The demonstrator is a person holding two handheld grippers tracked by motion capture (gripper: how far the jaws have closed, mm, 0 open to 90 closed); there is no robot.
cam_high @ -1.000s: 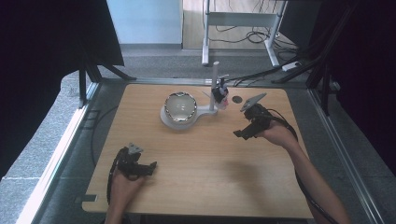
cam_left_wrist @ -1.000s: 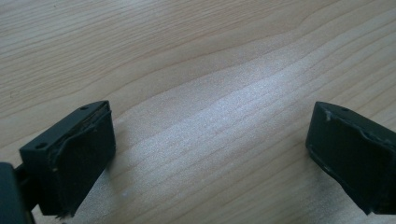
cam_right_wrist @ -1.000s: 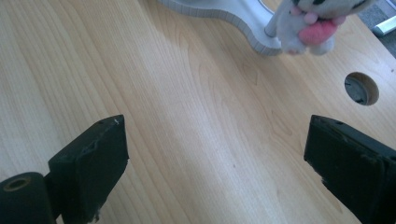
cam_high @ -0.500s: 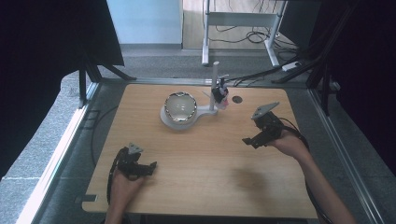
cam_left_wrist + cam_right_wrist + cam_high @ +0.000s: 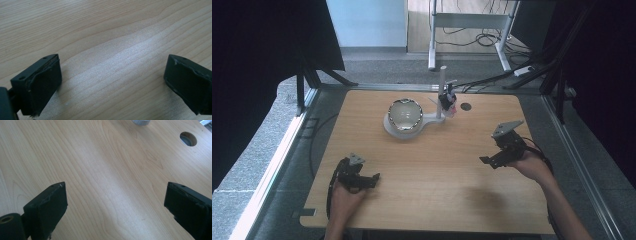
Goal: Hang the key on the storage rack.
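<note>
I've got both grippers parked low on the table (image 5: pixel 427 165), nothing in either. Left gripper (image 5: pixel 373 178) sits near the front-left corner, jaws spread wide in the left gripper view, bare wood between them, pads (image 5: pixel 46 82) just off the surface or touching, can't tell which. Right gripper (image 5: pixel 484 160) is over the right side, jaws also fully apart, holding nothing; its camera looks across open wood toward the cable hole (image 5: pixel 188 138).

The work piece as I read it is the shiny bowl (image 5: pixel 404 114) on its white base, centre-back of the table, w/ the small stand and clamp (image 5: pixel 446 100) just beside it on the right. Both grippers are well apart from it.

Risks from here, my judgement:
1. The bowl looks rounded and slick; a pinch on the rim could slip and tip it off the base.
2. Reaching in w/ the right gripper, I could clip the stand, since it's so close to the bowl.
3. Cables trailing from the grippers might drag across the table edge and tug my aim.
</note>
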